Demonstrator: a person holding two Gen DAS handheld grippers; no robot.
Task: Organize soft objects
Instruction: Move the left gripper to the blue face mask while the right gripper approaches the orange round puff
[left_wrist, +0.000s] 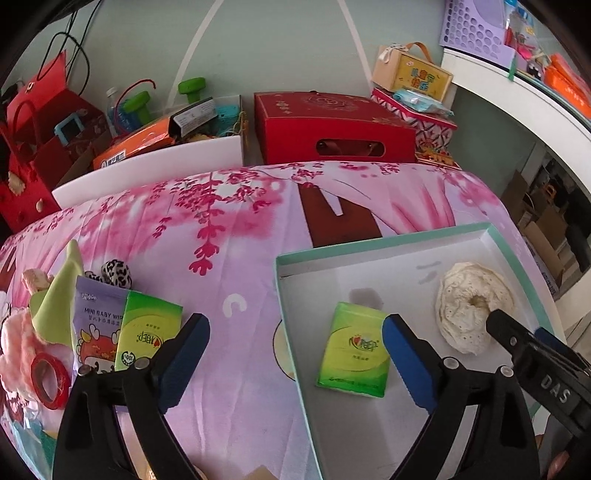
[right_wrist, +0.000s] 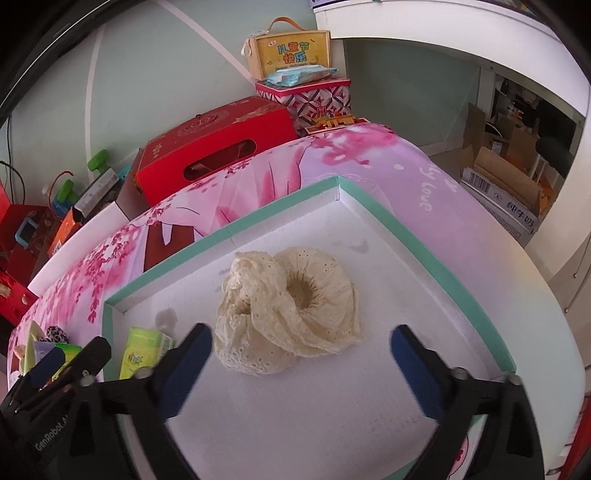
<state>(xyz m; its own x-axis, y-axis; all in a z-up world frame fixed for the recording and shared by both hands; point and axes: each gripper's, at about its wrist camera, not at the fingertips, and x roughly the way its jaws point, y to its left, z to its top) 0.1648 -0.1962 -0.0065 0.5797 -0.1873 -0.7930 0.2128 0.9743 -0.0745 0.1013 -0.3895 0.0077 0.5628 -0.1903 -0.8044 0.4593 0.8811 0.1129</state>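
You had two soft things in the box (left_wrist: 513, 251) by then: a green tissue pack (left_wrist: 352, 349) low in the left-wrist frame and a cream lace scrunchie (right_wrist: 291, 310) mid-frame in the right-wrist view. A second tissue pack (left_wrist: 147, 334), a wipes packet (left_wrist: 96, 325) and a leopard scrunchie (left_wrist: 117, 272) waited at lower left. Your left gripper (left_wrist: 295, 363) and right gripper (right_wrist: 301, 363) both pointed steeply downward, released and empty.
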